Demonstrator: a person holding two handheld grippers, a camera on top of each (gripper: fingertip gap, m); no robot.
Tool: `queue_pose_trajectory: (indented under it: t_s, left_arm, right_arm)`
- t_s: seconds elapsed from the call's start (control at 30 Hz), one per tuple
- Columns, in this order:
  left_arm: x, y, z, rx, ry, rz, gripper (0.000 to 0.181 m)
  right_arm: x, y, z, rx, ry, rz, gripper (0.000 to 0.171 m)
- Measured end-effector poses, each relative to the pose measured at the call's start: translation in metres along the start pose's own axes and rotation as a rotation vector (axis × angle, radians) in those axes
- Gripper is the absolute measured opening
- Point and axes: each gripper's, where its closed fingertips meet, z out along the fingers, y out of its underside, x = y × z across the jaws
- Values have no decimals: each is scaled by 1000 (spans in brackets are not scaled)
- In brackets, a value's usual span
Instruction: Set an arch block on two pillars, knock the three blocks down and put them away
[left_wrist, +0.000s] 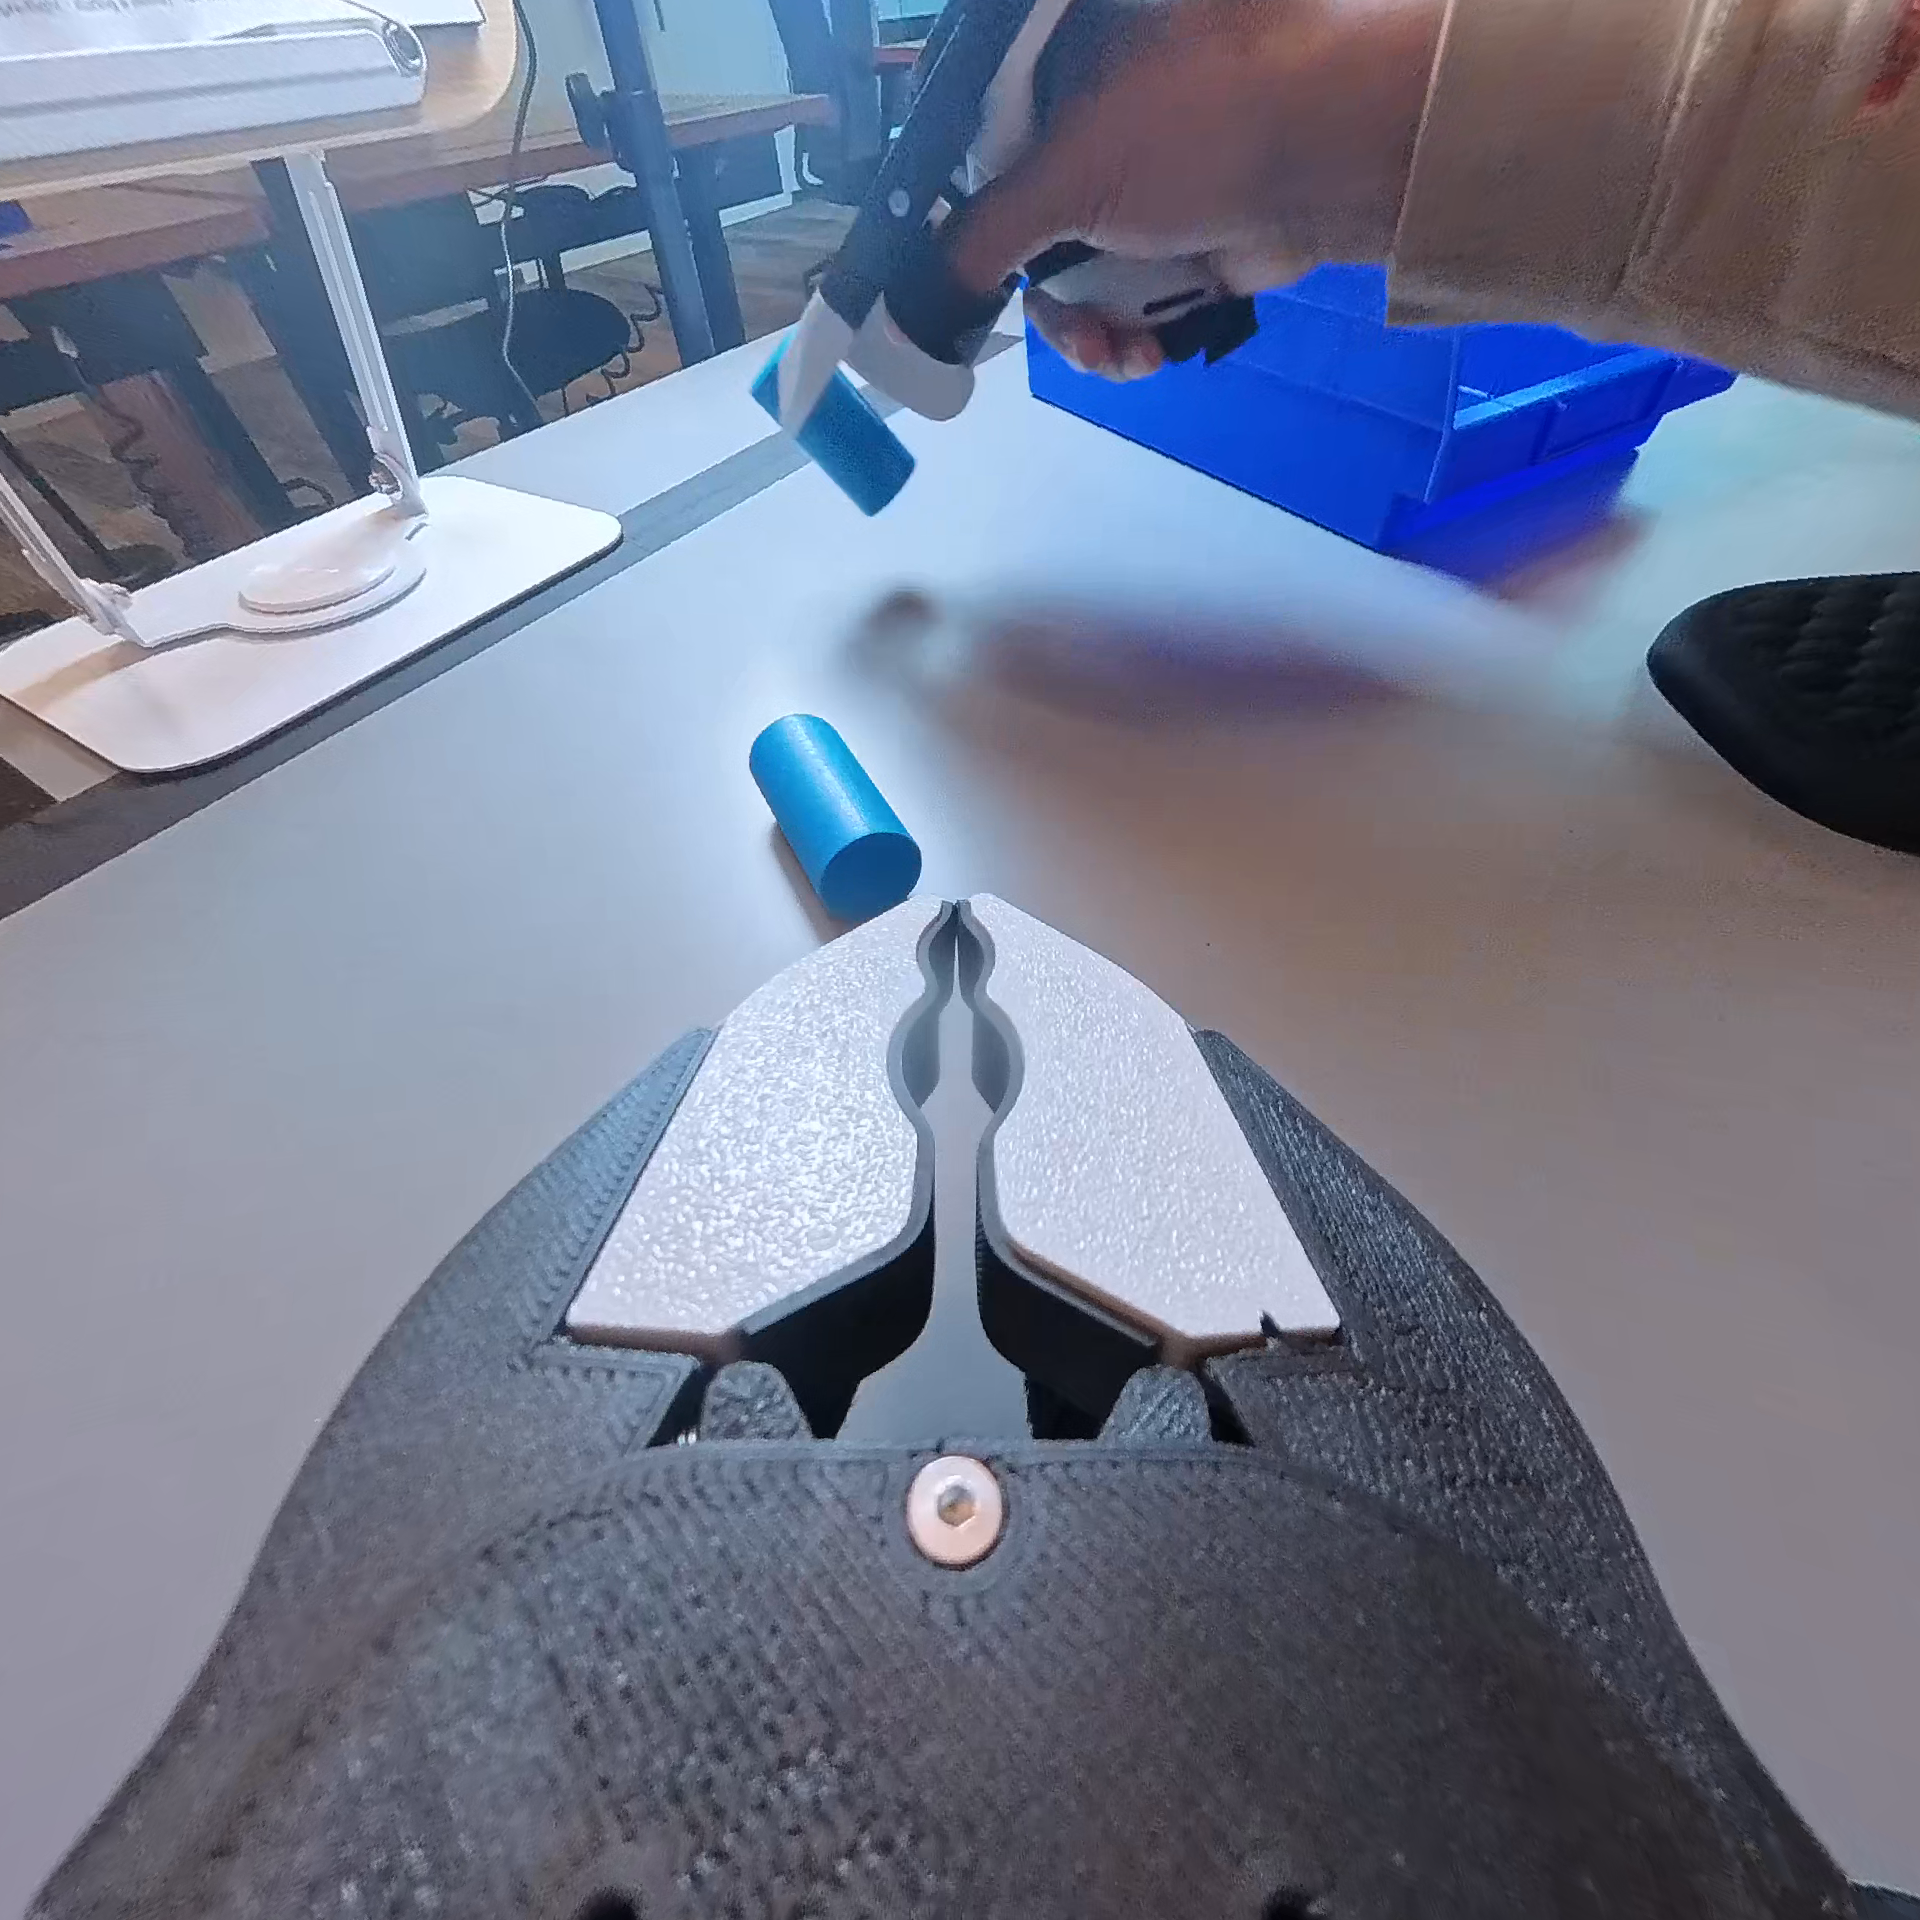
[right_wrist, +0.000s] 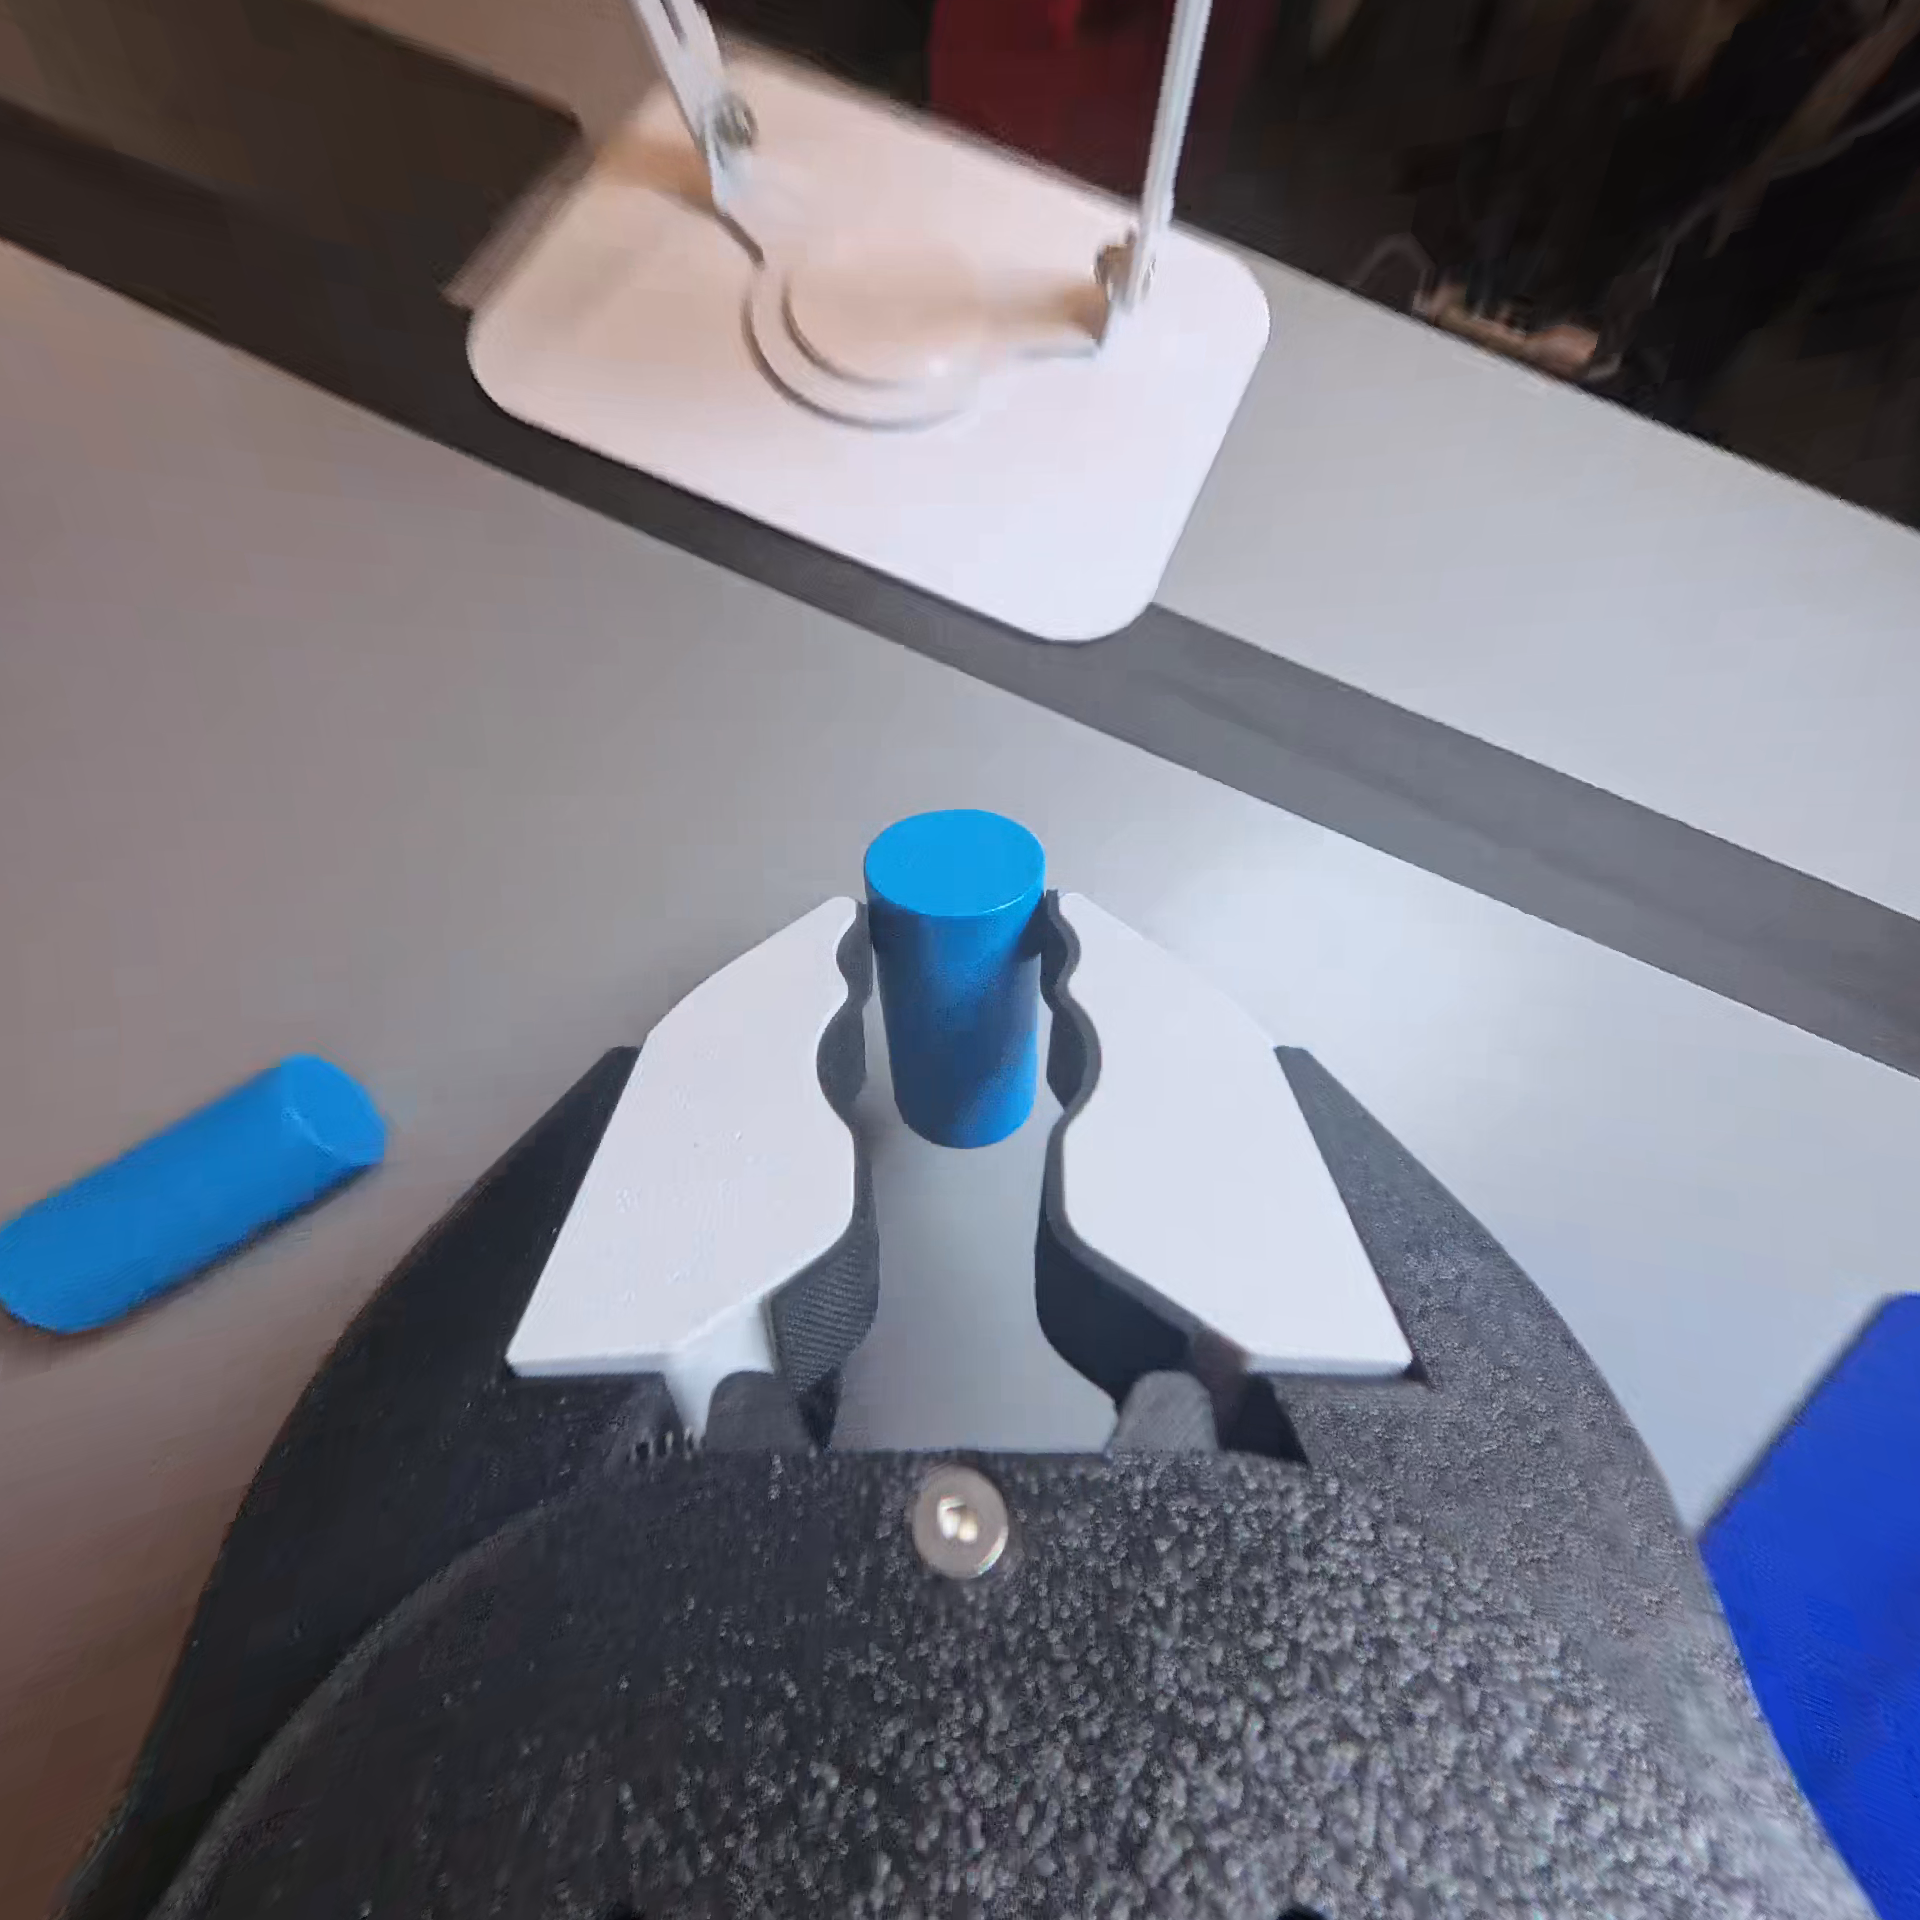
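The right gripper (right_wrist: 954, 914) clamps a blue cylinder (right_wrist: 954, 987) between its pale fingers (right_wrist: 727, 1122), gripping it across its round side near the fingertips. The cylinder is short and smooth, with a flat circular end facing the camera and a slightly darker body. In the left wrist view this gripper (left_wrist: 831, 364) is seen in the air above the table, held by a hand (left_wrist: 1132, 208) with a beige sleeve (left_wrist: 1662, 177), and the cylinder (left_wrist: 847, 436) hangs tilted from its tips.

The left gripper (left_wrist: 956, 909) is closed with nothing in it, its fingertips meeting just above the grey table (left_wrist: 416, 1039). Just beyond those tips a second blue cylinder (left_wrist: 831, 816) lies on its side on the table; the right wrist view shows it (right_wrist: 187, 1195) blurred at lower left.

Farther right stands a blue bin (left_wrist: 1351, 436), resting on the table. A white stand base (left_wrist: 312, 613) sits at the table's far left edge, and a black padded object (left_wrist: 1808, 696) lies at the right.
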Motion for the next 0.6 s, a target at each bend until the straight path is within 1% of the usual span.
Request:
queue_pose_trajectory:
  t_s: [0.07, 0.13, 0.27, 0.37, 0.43, 0.47, 0.53, 0.6]
  left_arm:
    - [0, 0, 0, -1, 0, 1, 0]
    - [0, 0, 0, -1, -2, 4, 0]
    - [1, -1, 0, 3, 0, 10, 0]
    - [2, 1, 1, -6, 4, 14, 0]
    - [1, 1, 0, -7, 0, 21, 0]
    - [1, 1, 0, -5, -2, 24, 0]
    - [1, 1, 0, -4, -1, 22, 0]
    - [0, 3, 1, -7, 2, 9, 0]
  right_arm:
    - [-18, -7, -6, 158, -12, 30, 31]
    - [-29, -1, -11, 256, 8, 16, 31]
    - [-42, 25, -17, 318, 46, -31, 31]
    - [-49, 41, -30, 338, 26, -29, 32]
    - [-60, 36, -58, 431, -4, -42, 31]
    - [-64, 29, -79, 504, -5, -64, 31]
    - [-63, 12, -131, 652, 35, -101, 31]
    - [-42, -3, -185, 785, 109, -93, 31]
